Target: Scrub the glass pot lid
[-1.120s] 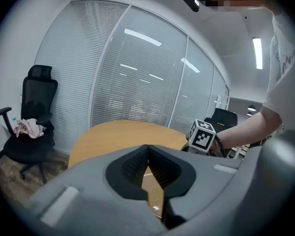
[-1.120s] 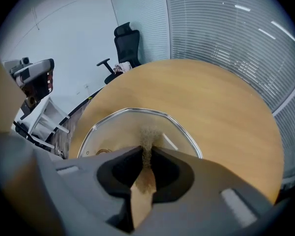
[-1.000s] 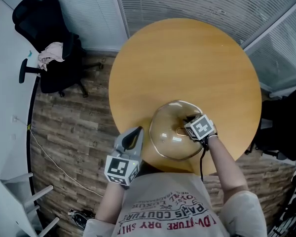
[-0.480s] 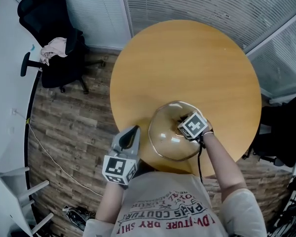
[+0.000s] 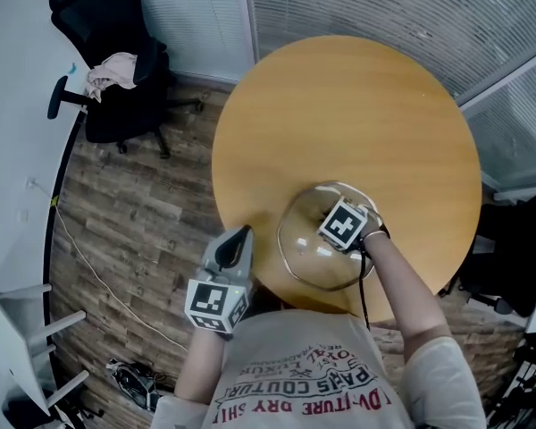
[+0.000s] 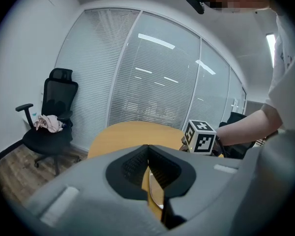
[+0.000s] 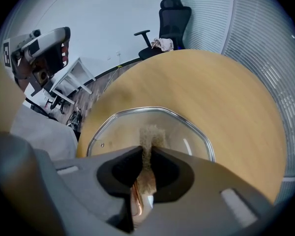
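The glass pot lid (image 5: 302, 250) with a metal rim lies on the round wooden table (image 5: 339, 105), near the person's edge. My right gripper (image 5: 333, 219) is over the lid's middle, shut on a tan scrub pad (image 7: 151, 135) that presses on the glass (image 7: 113, 132). A copper-coloured part shows under the jaws in the right gripper view. My left gripper (image 5: 244, 233) hovers at the table's near-left edge, a little left of the lid, jaws shut with nothing between them. The left gripper (image 6: 148, 148) view shows the lid's rim (image 6: 156, 200) beyond the jaws.
A black office chair (image 5: 116, 70) with a pale cloth (image 5: 113, 64) on it stands on the wood floor, far left. White shelving (image 5: 36, 347) and cables (image 5: 134, 387) are at the lower left. Glass walls with blinds (image 5: 384, 7) run behind the table.
My right gripper with the pad has slid a little left over the lid, toward its middle. The left gripper has stayed about where it was. The head camera has shifted slightly.
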`<state>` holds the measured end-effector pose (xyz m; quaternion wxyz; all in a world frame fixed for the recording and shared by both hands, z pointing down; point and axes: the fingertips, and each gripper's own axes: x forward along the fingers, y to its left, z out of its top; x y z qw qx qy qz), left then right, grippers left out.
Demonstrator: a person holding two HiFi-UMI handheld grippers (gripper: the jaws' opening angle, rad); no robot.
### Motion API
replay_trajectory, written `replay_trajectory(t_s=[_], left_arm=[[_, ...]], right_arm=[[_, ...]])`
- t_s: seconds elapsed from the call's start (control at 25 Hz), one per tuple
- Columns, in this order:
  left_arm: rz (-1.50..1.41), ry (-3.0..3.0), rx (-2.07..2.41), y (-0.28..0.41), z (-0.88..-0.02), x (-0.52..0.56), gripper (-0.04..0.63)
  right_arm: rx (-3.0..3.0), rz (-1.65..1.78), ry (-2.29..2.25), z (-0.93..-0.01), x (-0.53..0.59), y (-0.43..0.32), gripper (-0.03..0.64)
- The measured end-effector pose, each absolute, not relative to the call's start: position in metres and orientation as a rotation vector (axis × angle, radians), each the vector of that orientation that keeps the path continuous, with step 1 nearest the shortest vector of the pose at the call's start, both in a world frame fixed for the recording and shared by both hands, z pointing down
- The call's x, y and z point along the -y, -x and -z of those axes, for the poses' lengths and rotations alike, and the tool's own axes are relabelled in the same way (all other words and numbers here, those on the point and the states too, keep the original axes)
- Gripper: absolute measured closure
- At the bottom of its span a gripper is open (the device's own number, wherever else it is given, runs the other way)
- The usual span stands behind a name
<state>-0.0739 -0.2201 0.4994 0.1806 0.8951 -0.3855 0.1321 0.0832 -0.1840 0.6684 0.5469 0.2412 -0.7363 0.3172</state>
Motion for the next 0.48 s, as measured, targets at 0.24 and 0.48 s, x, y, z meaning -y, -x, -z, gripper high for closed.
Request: replay_trajectory(t_s=[0.24, 0.48], left_arm=[[-0.385, -2.484, 1.136, 0.094, -0.504, 0.214, 0.588], [-0.398, -2.438, 1.185, 0.115, -0.508, 0.204, 0.588]], right_arm=[[1.728, -0.531, -0.504, -0.668, 0.188, -0.064, 0.565], [1.646, -0.289, -0.428, -0.677, 0.181, -0.052, 0.565]])
